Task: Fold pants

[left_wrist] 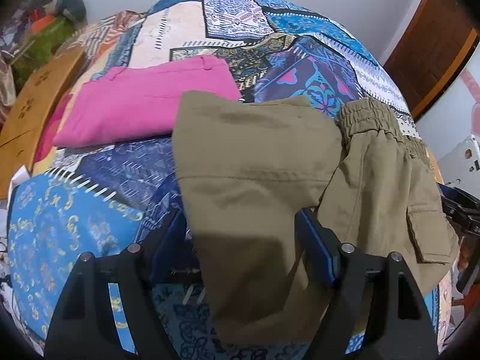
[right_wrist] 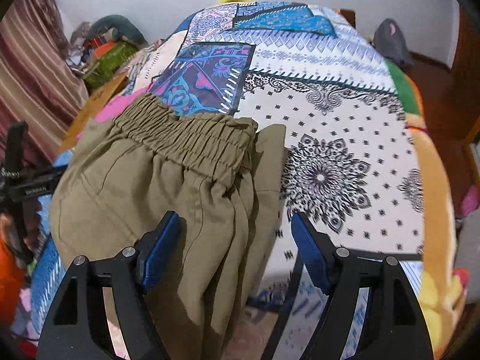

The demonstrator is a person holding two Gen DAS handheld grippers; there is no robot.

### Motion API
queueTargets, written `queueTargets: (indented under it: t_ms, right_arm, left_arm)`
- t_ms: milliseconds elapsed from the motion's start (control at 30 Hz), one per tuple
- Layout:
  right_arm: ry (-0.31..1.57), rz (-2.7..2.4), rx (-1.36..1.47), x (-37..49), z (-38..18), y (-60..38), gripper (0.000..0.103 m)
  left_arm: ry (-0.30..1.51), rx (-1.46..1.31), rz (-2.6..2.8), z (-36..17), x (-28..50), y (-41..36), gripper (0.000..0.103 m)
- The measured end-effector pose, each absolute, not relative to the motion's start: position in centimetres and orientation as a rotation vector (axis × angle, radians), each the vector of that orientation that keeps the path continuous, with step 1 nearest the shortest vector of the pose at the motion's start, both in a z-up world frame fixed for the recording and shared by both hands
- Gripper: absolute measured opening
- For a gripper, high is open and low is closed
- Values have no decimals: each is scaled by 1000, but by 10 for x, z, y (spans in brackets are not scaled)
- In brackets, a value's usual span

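Khaki cargo pants (left_wrist: 264, 162) lie on a patterned bedspread (left_wrist: 90, 210), one layer folded over, with the elastic waistband (left_wrist: 372, 117) at the right and a flap pocket (left_wrist: 432, 237) at the near right. My left gripper (left_wrist: 243, 240) is open, its blue pads either side of the near fabric edge. In the right wrist view the pants (right_wrist: 156, 186) show their gathered waistband (right_wrist: 186, 138) at the far end. My right gripper (right_wrist: 237, 246) is open, with pant fabric running between the jaws.
Folded pink pants (left_wrist: 144, 108) lie on the bed beyond the khaki ones. A cardboard box (left_wrist: 33, 111) and clutter (left_wrist: 51, 18) stand at the left. A wooden door (left_wrist: 432, 45) is at the right. A grey cloth (right_wrist: 393, 42) lies at the bed's far right.
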State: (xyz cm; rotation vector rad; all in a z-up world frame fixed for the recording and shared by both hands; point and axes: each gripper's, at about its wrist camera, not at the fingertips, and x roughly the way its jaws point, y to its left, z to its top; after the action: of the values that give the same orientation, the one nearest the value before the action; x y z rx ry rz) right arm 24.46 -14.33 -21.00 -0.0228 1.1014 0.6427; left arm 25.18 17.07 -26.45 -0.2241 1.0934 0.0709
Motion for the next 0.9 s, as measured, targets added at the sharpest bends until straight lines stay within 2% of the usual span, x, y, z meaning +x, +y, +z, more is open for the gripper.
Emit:
queueTargets:
  t_ms: [167,200,267,333,367,433,533,767,900]
  right_arm:
    - [1120,678,-48,253,-219,-131,72]
    - [1128,697,-38,255,-220,-130,67]
    - [1145,712,-11,259,-222,-131,65]
    - [1149,726,9,261,-223,-132,60]
    - [1148,732,10,261,-223,-131,56]
    - [1133,733,-1,258,-219,-129,47]
    - [1105,716,-41,255,-214,-124,41]
    - [1030,718,-94,255,-199,-120,16]
    - [975,727,-92,250,-179,-121,12]
  left_arm:
    - [1103,-279,32,-270,260,173,77]
    - [1099,-281,25,-270,261,172,72]
    - [1089,-279,16,-269,261,169,64]
    - [1079,-261,5,-266,261,164,47]
    - [1075,-247,7,-264,262,161,42]
    - [1059,-176,34,-258,262,150,16]
    - [1048,-83,77,-255,262,133,9]
    - [985,-22,93,-232,251,122,4]
    - [945,-15,70,-211,242,118,4]
